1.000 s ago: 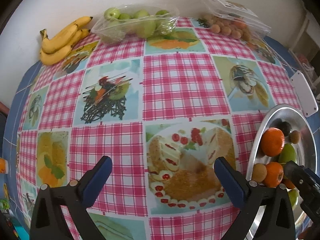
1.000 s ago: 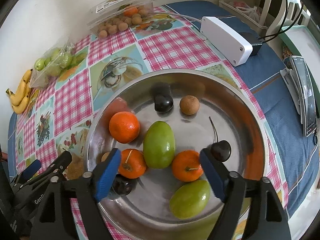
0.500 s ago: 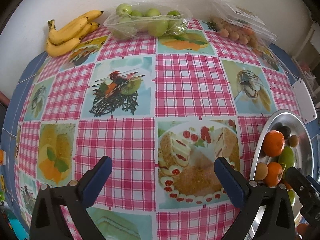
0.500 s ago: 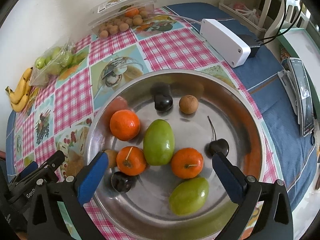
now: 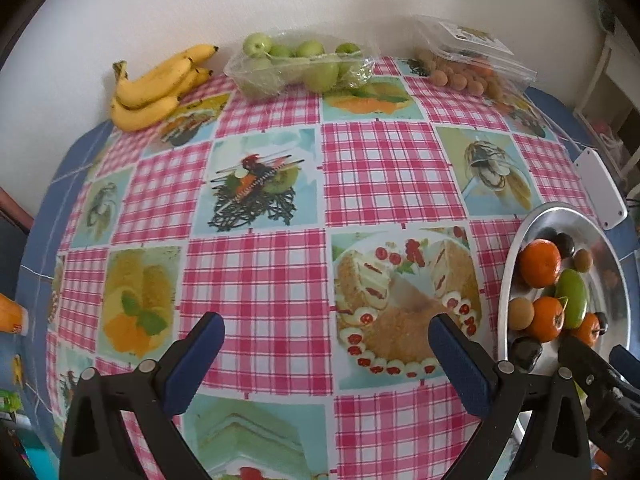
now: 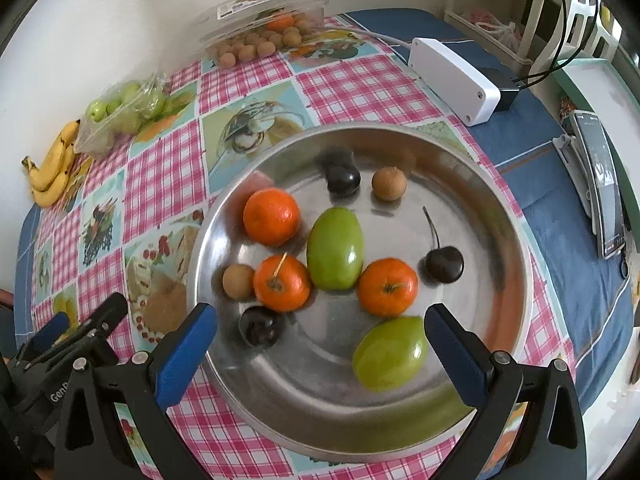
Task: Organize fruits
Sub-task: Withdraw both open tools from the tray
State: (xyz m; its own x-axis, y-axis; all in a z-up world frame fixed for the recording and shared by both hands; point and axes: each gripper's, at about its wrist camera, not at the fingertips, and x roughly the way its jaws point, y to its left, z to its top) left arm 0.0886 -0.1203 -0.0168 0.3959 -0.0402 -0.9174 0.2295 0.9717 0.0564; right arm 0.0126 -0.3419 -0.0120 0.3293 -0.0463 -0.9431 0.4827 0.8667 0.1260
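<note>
Steel bowl (image 6: pixel 500 216) on the worktop holds the fruits (image 6: pixel 335 249), just beyond the right gripper (image 6: pixel 320 344), fingers wide, empty. Left gripper (image 5: pixel 326 346) fingers wide over bare tablecloth (image 5: pixel 256 272).

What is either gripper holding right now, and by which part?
Nothing. The right gripper hangs open above the metal tray; the left gripper is open over the tablecloth.
</note>
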